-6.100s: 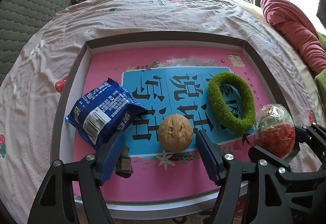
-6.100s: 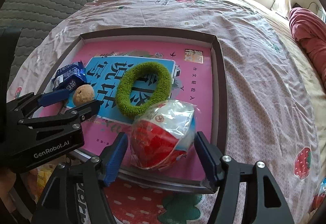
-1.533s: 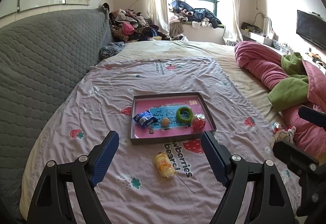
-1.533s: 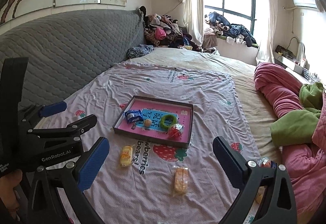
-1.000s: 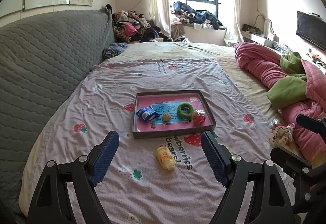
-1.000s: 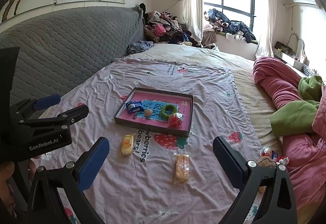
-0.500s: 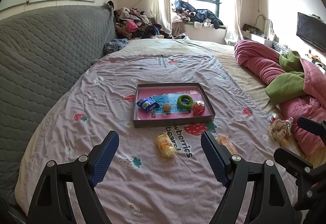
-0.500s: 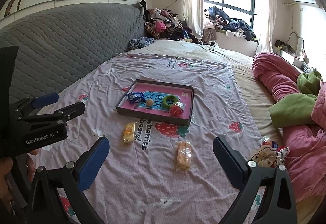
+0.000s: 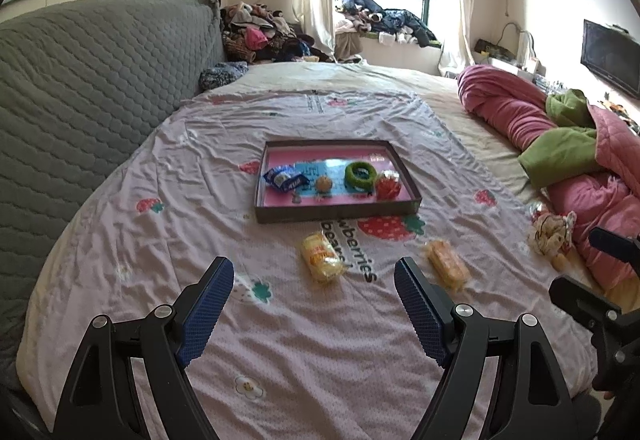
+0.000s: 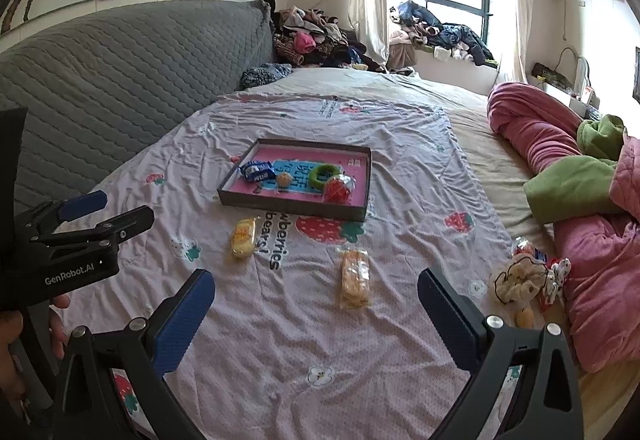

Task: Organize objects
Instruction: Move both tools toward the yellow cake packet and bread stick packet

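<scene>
A dark-rimmed tray (image 9: 338,215) (image 10: 294,207) with a pink floor lies on the bedspread. It holds a blue snack packet (image 9: 285,178), a walnut (image 9: 323,184), a green ring (image 9: 360,173) and a red-filled clear bag (image 9: 387,185). In front of it lie a yellow wrapped snack (image 9: 322,258) (image 10: 243,238) and an orange wrapped snack (image 9: 447,266) (image 10: 354,278). My left gripper (image 9: 314,282) hovers open near the yellow snack, empty. My right gripper (image 10: 316,294) stands open just short of the orange snack, empty.
A small heap of scrunchies and wrapped things (image 10: 528,282) lies at the right by the pink and green quilts (image 10: 592,199). A grey padded headboard (image 9: 80,87) runs along the left. Clothes (image 9: 260,35) are piled at the far end.
Both grippers have sunk and come forward toward the bed, so the tray and the two loose snacks look larger and nearer. Both pairs of jaws stay wide apart and empty.
</scene>
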Demonstrator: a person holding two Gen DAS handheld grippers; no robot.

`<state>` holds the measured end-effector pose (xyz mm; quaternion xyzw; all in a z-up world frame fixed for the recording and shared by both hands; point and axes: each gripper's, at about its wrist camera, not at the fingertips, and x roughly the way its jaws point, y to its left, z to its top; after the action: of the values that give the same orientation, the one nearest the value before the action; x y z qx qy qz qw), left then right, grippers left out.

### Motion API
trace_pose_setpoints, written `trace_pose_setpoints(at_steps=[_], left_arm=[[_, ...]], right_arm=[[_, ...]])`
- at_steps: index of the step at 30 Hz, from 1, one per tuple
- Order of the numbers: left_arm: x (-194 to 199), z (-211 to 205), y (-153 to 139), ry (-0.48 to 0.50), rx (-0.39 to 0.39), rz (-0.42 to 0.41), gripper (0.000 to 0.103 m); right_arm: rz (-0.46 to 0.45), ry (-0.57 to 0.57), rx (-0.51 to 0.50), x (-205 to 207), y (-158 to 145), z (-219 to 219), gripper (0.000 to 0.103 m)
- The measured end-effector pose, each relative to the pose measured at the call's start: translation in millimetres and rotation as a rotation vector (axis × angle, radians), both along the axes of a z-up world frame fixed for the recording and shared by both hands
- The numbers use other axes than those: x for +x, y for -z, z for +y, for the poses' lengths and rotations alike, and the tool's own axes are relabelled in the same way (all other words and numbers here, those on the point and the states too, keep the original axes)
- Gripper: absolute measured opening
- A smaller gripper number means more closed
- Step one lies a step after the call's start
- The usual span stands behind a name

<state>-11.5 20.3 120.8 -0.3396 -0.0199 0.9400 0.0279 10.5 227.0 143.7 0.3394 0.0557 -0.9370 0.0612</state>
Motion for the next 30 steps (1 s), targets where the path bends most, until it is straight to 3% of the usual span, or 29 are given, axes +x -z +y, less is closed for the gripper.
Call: trace_pose_setpoints(at_steps=[30], left_arm=[[-5.1, 9.5, 70.1, -0.001, -0.003, -0.086, 0.084]], right_arm=[[-0.085, 0.022, 0.005, -9.3, 61.4, 9.7, 0.102]])
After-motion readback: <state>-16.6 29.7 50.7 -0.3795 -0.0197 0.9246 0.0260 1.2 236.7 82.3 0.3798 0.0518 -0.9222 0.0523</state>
